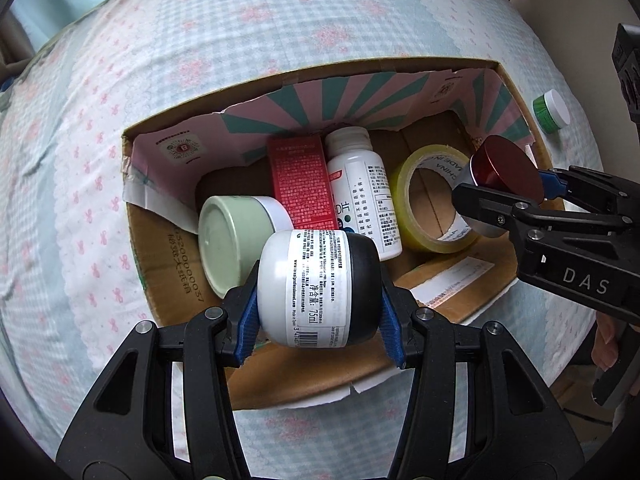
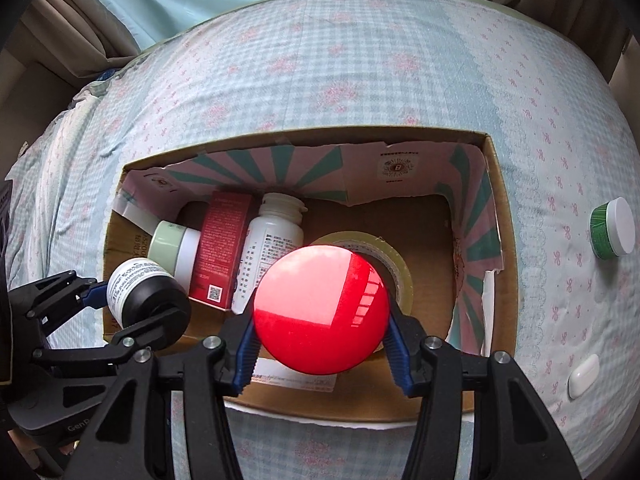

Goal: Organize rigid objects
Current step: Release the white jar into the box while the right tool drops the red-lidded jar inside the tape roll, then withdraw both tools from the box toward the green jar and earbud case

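Note:
My left gripper (image 1: 318, 300) is shut on a white jar with a black lid (image 1: 316, 288), held over the near left part of an open cardboard box (image 1: 168, 248). It also shows in the right wrist view (image 2: 140, 294). My right gripper (image 2: 320, 316) is shut on a red-lidded jar (image 2: 320, 308), held over the box's near right part; the jar shows in the left wrist view (image 1: 504, 172). In the box lie a pale green jar (image 1: 228, 240), a red carton (image 1: 302, 184), a white bottle (image 1: 362, 192) and a tape roll (image 1: 432, 200).
The box (image 2: 496, 184) sits on a bed with a blue and pink checked cover (image 2: 360, 72). A green jar with a white lid (image 2: 612, 234) and a small white case (image 2: 584, 376) lie on the cover to the right of the box.

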Tool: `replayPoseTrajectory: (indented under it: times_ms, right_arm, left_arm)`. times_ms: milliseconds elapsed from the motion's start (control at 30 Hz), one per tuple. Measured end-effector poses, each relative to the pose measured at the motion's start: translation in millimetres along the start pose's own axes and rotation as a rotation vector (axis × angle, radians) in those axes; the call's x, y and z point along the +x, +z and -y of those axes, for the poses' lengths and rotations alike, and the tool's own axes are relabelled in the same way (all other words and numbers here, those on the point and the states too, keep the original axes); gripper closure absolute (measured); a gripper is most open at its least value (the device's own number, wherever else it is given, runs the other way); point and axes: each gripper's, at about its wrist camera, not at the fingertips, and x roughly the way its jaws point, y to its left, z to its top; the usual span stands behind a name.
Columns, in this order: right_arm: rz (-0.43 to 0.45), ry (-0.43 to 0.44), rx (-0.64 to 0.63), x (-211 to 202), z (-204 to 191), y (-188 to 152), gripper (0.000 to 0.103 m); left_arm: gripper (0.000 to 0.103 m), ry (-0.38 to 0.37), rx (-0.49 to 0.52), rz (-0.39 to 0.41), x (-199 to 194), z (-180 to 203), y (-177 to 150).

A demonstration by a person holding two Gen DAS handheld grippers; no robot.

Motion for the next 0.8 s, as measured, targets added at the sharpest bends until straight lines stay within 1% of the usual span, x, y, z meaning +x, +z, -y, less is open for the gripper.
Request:
replayPoseTrajectory:
  times_ms: [233,267,300,333,367,400,433,467,600,800]
  right_arm:
    - [-0.031,0.009,0.046,15,6,10,0.053]
    - [-0.031,0.015,0.057,16,7,11,0.053]
    - [-0.031,0.021,0.068,18,8,12,0.053]
    - [-0.034,0.030,0.084,19,10,12,0.050]
    - [-0.031,0.036,0.100,19,11,13,0.037]
    - [-0.021,0.035,0.111,18,12,14,0.028]
    - [-0.004,0.030,0.115,15,13,14,0.006]
    - [0.010,0.026,0.117,13,12,15,0.000]
    - [0.001,0.036,0.122,9,12,16,0.000]
    - [0.014,0.029,0.099,-2,7,13,0.000]
  left_arm:
    - [0.056,0.040,0.040,0.008,6,4,2]
    - [0.049,0.040,0.046,0.007,6,5,2]
    - [0.024,0.048,0.053,0.006,7,7,2]
    - [0.007,0.047,0.060,0.006,6,9,1]
    - [0.000,0.042,0.065,0.016,5,11,1]
    - [0.000,0.032,0.067,0.022,4,12,0]
    - [0.000,0.026,0.068,0.022,4,14,-1]
    - [0.000,0.022,0.065,0.022,5,14,-2]
    - [0.000,0.029,0.056,0.021,2,15,-7]
    - [0.000,0.029,0.027,0.035,-12,13,-14]
